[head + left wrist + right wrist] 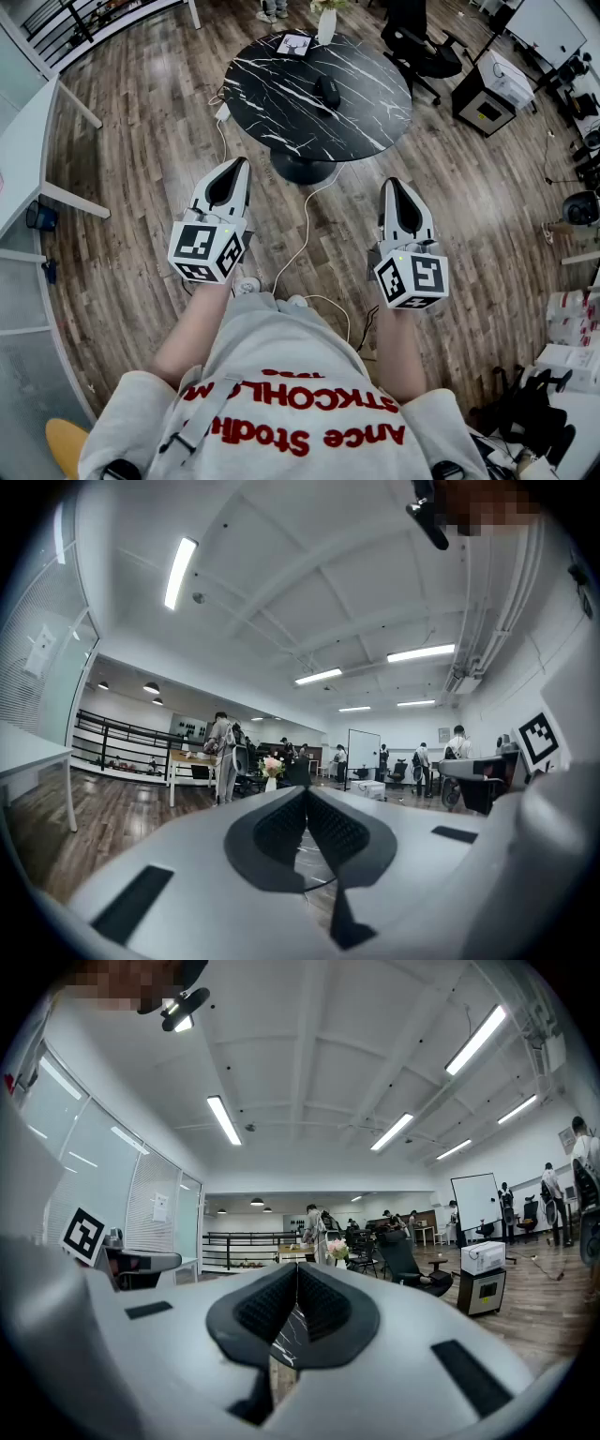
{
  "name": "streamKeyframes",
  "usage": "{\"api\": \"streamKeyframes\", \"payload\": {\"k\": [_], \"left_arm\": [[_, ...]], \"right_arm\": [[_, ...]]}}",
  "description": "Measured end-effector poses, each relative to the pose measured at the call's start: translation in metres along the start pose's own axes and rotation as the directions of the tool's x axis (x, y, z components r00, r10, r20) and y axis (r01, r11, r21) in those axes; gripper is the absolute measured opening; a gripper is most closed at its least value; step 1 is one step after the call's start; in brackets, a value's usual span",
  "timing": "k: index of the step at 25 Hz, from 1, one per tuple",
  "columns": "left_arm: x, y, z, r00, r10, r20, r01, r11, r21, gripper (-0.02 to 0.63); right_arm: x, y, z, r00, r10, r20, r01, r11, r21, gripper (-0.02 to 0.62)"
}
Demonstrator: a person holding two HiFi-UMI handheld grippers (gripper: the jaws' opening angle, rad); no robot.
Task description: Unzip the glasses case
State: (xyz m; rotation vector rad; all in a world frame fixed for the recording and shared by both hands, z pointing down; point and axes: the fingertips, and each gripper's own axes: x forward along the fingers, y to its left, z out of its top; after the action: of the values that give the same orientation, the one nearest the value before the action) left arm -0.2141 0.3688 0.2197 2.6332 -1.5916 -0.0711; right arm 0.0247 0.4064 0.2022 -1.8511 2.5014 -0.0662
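L gripper: jaws pressed together along the pads, nothing between them. Held level, tip aimed toward the table, marker cube at the rear near the person's body.
R gripper: same (pads meet in one line, nothing caught). Level, roughly parallel to the L one, with a floor gap between the two.
Glasses case: dark oval, lies flat near the middle of the table top. Well apart from both grippers, neither touches it. Zip too small to read, can't tell if it is done up.
Table: round, black w/ white veins, on one centre pedestal. It stands ahead of both gripper tips.
Also on table: white vase at the far edge, card w/ a deer drawing just beside it, to its left.
Floor: wood planks.
Around: black office chair right of the table, white box on a dark cabinet further right, white desk at far left.
Background, gripper views: people stand far off by desks. Whiteboard on a stand, railing along the back.
Person: grey shirt w/ red print, bare forearms behind the cubes.
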Motion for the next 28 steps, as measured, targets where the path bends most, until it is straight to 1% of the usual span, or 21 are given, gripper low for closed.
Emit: {"api": "streamKeyframes", "payload": {"k": [7,12,16,22,28], "left_arm": [[-0.002,-0.015,0.002,1.000,0.015,0.006,-0.015,1.000,-0.004,0.010],[-0.003,-0.016,0.003,0.999,0.032,0.001,-0.032,0.999,-0.005,0.009],[0.004,-0.014,0.003,0.999,0.033,0.001,-0.033,0.999,-0.003,0.009],[0.034,-0.008,0.002,1.000,0.009,-0.005,-0.009,1.000,-0.005,0.010],[0.093,0.016,-0.008,1.000,-0.014,-0.016,0.014,1.000,-0.026,0.010]], "right_arm": [[-0.010,-0.008,0.005,1.000,0.026,0.010,-0.026,1.000,-0.001,0.017],[-0.013,-0.018,0.011,0.998,0.028,0.054,-0.031,0.997,0.065,0.017],[-0.008,-0.021,0.006,0.998,0.028,0.051,-0.031,0.997,0.073,0.018],[0.013,-0.026,-0.002,0.999,0.025,0.022,-0.026,0.997,0.066,0.017],[0.059,-0.046,-0.013,1.000,0.003,-0.021,-0.002,0.999,0.045,0.017]]}}
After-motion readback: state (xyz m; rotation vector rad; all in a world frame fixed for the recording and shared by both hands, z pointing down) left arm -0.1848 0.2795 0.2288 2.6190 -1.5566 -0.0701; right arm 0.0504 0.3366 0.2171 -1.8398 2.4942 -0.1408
